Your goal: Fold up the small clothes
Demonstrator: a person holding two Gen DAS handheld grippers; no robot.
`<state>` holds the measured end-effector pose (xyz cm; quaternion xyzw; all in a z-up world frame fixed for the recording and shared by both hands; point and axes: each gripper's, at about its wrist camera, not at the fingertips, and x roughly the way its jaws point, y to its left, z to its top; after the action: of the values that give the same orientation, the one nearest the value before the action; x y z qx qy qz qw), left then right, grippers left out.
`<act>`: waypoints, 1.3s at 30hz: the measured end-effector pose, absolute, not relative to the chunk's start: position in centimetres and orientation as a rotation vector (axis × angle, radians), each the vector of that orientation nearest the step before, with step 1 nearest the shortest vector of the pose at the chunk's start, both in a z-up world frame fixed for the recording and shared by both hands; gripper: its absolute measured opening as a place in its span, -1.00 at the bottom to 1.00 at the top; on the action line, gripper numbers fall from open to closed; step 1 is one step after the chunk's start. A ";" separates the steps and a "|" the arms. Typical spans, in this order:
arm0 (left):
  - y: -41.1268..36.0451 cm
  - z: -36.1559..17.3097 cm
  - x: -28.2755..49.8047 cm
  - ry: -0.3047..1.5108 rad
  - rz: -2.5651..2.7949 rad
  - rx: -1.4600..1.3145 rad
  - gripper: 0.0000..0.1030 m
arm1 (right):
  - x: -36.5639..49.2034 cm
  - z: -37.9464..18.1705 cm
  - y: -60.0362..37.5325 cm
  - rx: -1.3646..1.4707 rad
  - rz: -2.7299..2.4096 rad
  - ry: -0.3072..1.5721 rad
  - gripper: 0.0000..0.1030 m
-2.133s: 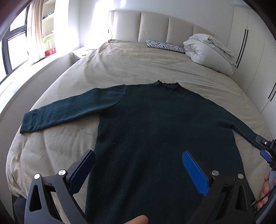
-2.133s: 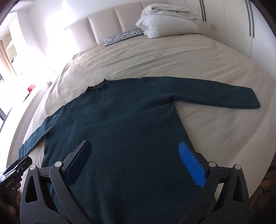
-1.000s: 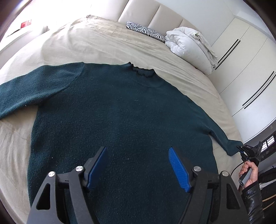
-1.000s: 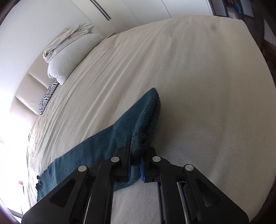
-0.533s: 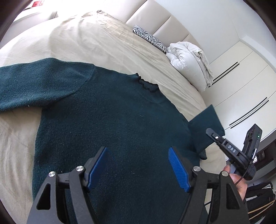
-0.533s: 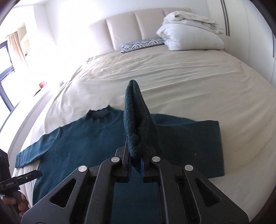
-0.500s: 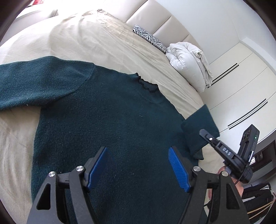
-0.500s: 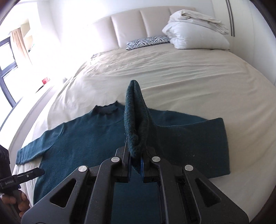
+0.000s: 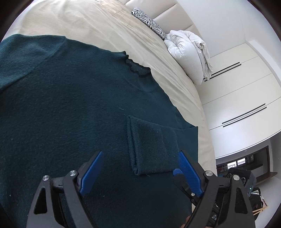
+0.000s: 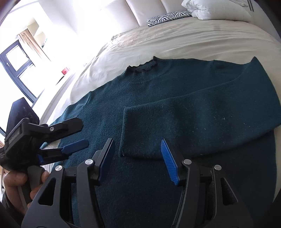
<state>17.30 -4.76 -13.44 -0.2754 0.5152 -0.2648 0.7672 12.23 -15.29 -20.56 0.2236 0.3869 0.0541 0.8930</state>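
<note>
Beige sheets cover the bed (image 9: 108, 26), with a zebra-print pillow (image 9: 149, 22) and a bundled white duvet (image 9: 189, 50) up by the padded headboard (image 10: 149, 10), and white wardrobe doors (image 9: 245, 98) along one side. On the bed lies a dark green sweater (image 9: 70, 105), spread flat, its frilled collar (image 9: 137, 67) toward the headboard. One sleeve (image 10: 193, 119) is folded across the chest, and its cuff (image 10: 133, 129) rests on the body of the sweater, just ahead of the right gripper (image 10: 137, 161). That gripper hovers above the fabric with its jaws spread wide and holding nothing. The left gripper (image 9: 140, 173) also hangs over the sweater's lower part, jaws wide apart and empty. In the right wrist view the left gripper shows at the side, held in a hand (image 10: 19, 182).
</note>
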 end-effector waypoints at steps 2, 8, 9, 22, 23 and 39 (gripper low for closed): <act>-6.8 -13.9 18.1 1.150 -0.570 -0.553 0.48 | 10.1 -20.1 -17.6 0.535 0.116 0.779 0.04; -10.2 -15.3 19.9 1.199 -0.522 -0.428 -0.11 | 6.2 -19.4 -22.6 0.656 0.068 0.711 0.04; -10.3 -15.2 20.0 1.201 -0.515 -0.414 -0.38 | 5.8 -19.4 -23.3 0.672 0.057 0.705 0.04; -4.2 -10.5 21.4 0.977 -0.454 -0.381 -0.84 | 4.9 -20.9 -30.0 0.838 -0.013 0.692 0.04; -3.4 -10.4 21.6 0.962 -0.437 -0.387 -0.84 | 5.1 -21.2 -30.6 0.873 -0.009 0.692 0.04; -0.7 -14.1 23.3 0.985 -0.385 -0.412 -0.84 | 8.8 -25.2 -36.5 1.265 -0.056 0.635 0.03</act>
<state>23.33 -0.70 -14.05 -0.1950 0.4663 -0.1825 0.8434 8.78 -36.49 -25.15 0.5810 0.2918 -0.0259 0.7594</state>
